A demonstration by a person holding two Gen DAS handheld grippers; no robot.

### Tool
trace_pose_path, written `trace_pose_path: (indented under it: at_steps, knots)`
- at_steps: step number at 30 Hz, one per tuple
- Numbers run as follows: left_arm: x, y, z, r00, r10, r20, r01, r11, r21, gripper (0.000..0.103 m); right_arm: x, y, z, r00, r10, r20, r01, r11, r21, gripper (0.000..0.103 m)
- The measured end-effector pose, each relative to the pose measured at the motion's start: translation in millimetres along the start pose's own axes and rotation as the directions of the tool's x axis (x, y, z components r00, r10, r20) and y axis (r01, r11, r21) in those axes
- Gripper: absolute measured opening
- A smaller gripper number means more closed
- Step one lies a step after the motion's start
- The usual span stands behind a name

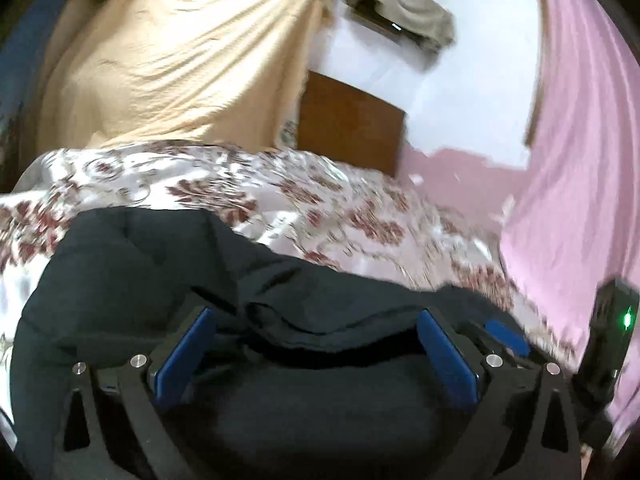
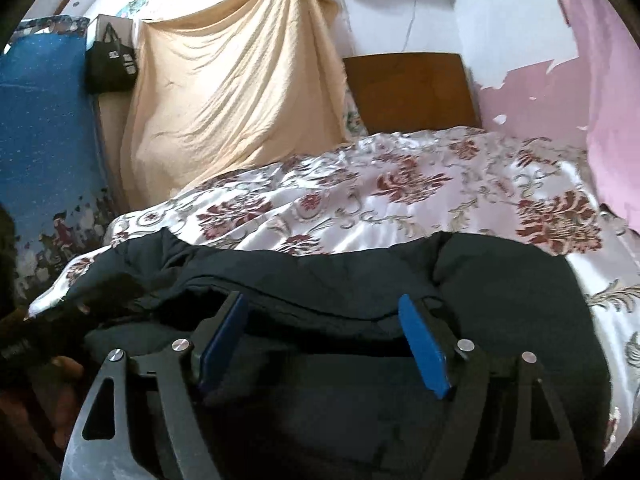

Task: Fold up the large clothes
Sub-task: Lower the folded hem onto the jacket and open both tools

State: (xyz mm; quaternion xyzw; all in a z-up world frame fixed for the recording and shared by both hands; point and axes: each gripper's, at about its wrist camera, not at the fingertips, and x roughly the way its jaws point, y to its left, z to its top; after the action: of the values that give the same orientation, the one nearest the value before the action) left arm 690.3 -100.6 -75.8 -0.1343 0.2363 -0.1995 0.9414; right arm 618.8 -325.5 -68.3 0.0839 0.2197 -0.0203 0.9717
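Left gripper [image 1: 316, 344] jaws spread wide, blue pads [image 1: 444, 356] clear of cloth, nothing held. Right gripper [image 2: 322, 340] jaws also apart, pads [image 2: 424, 344] not pressing anything, nothing held. Black garment [image 1: 160, 264] lies bunched on bed under both grippers, folded edge running across between fingers. Floral bedspread [image 2: 400, 192] beneath garment, extends beyond it. Wooden headboard [image 2: 412, 92] at far end. Tan sheet [image 2: 224, 92] hangs left of headboard; pink cloth [image 1: 572, 140] hangs at right. Black bag [image 2: 110, 64] beside tan sheet.
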Motion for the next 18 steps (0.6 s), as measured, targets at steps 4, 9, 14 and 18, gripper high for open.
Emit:
trace_pose_path:
  at_steps: [4,9,14,18]
  knots:
    - [0.4,12.5,1.7,1.0,0.013,0.02,-0.011,0.997,-0.074,0.102,-1.9,-1.5,0.4,1.0,-0.016,0.013,0.016,1.0,0.002,0.073]
    - [-6.5,9.8,0.3,0.997,0.071,0.039,-0.069,0.995,-0.066,0.102,-6.3,-1.9,0.1,0.999,-0.034,0.041,0.034,0.999,0.006,0.073]
    - [-31.6,19.1,-2.4,0.988,0.139,0.064,-0.128,0.982,-0.141,0.103,-20.8,-6.3,-0.9,0.995,-0.069,0.073,0.066,0.997,0.041,0.097]
    - [-56.0,38.2,-13.1,0.982,0.188,0.003,-0.183,0.956,-0.23,0.103,-34.7,-17.2,-5.4,0.999,-0.047,0.02,0.045,0.994,0.101,0.097]
